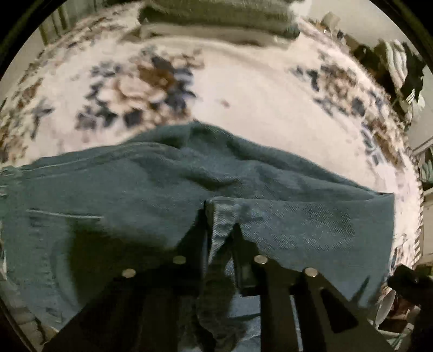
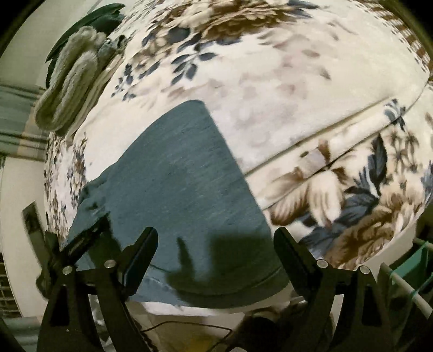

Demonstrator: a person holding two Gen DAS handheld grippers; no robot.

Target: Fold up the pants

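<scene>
Fingers of my left gripper (image 1: 220,216) pinched the pants (image 1: 162,184) hem; my right gripper (image 2: 216,243) gaped wide. Denim seemed heavy, limp: grip seams.

Place: a home bedroom.
Bed: a floral blanket (image 2: 270,81) in white, brown and blue fills most of both views.
Bedding: folded blankets (image 1: 216,19) stacked at top centre of the left view.
Clutter: hanging clothes (image 1: 400,62) at upper right of the left view.
</scene>
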